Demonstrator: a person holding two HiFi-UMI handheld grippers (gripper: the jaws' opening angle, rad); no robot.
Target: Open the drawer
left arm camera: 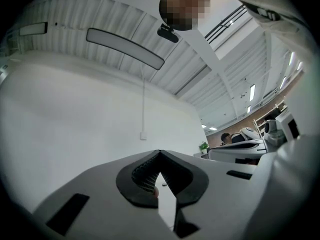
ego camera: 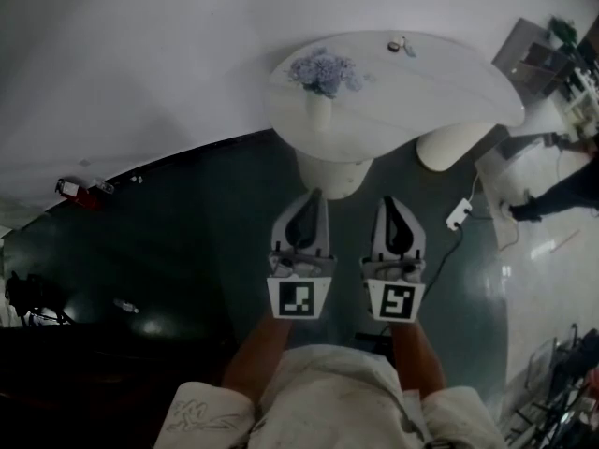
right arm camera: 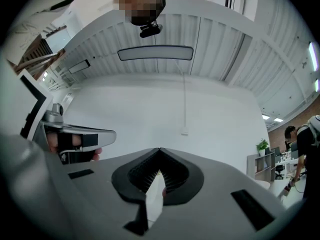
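Pressed tip to tip on the left gripper (left arm camera: 159, 153), ribbed fingers (left arm camera: 143, 176) meeting in a point with nothing caught between. Likewise closed and empty on the right gripper (right arm camera: 159, 150), with only pale wall behind the slit below the tips.

Held side by side in the head view, low centre of the frame, both aimed toward the upper middle. Just short of the pedestal (ego camera: 334, 171) under a white rounded surface (ego camera: 449, 87). On the left part of that top, a white vase (ego camera: 321, 112) of pale purple flowers. Near its far edge, something small (ego camera: 401, 45), too tiny to name. Right of the pedestal, a second rounded white base (ego camera: 454, 143). Below that, a white plug block (ego camera: 458, 215) with its cable on the dark floor (ego camera: 187, 251).

Cannot find the drawer in any view: no front, no handle, no slot under the white top. Judged not yet begun, then. Must first bring the drawer into sight.

Probably to be handled as a stiff box on runners: not fragile, sticking a little at the start, then sliding freely, though that is only a guess without seeing it. Best taken at the handle or the lip of the front, near the middle, and pulled straight to avoid jamming. Would mean parting the fingers first, then closing them squarely, since likely to slip off a smooth knob under a slanted pull.
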